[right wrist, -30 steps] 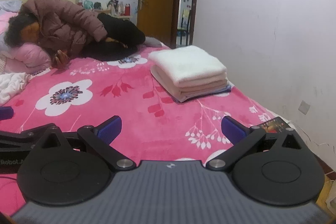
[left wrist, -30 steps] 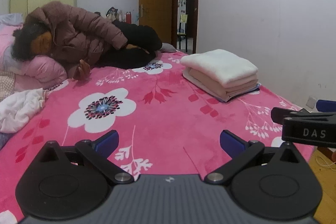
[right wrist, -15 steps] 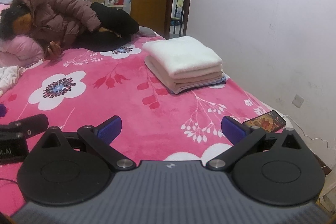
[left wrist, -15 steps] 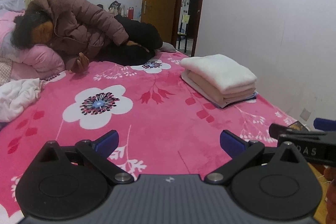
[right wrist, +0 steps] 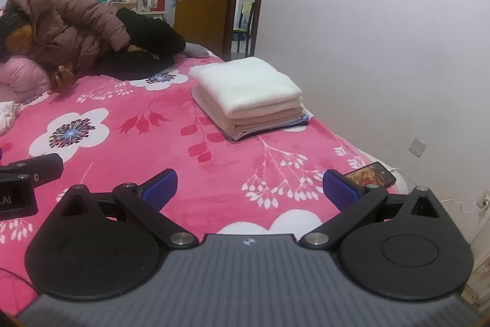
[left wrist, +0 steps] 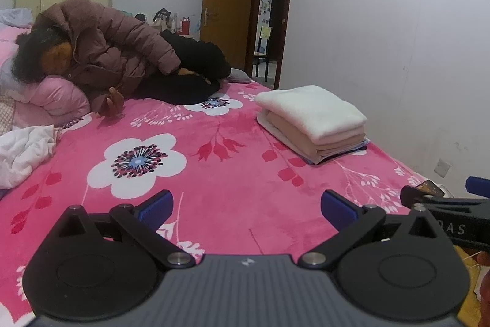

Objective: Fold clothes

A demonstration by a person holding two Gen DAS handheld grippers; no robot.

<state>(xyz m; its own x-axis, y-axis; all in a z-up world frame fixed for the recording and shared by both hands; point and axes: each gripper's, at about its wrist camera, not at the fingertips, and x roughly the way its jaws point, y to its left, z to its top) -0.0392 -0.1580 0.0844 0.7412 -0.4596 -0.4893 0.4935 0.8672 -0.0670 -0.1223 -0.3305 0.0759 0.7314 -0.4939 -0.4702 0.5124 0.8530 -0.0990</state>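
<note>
Both grippers gape empty over the bed (left wrist: 232, 173). Left gripper (left wrist: 245, 201) is nearer the crumpled cloth (left wrist: 24, 149), which lies fwd & far to its left; right gripper (right wrist: 248, 183) faces the folded stack (right wrist: 248, 94) ahead, slightly right. Next pickup prob. left's.

person lying (left wrist: 122, 57), phone (right wrist: 370, 177), wooden door (left wrist: 228, 5)
</note>
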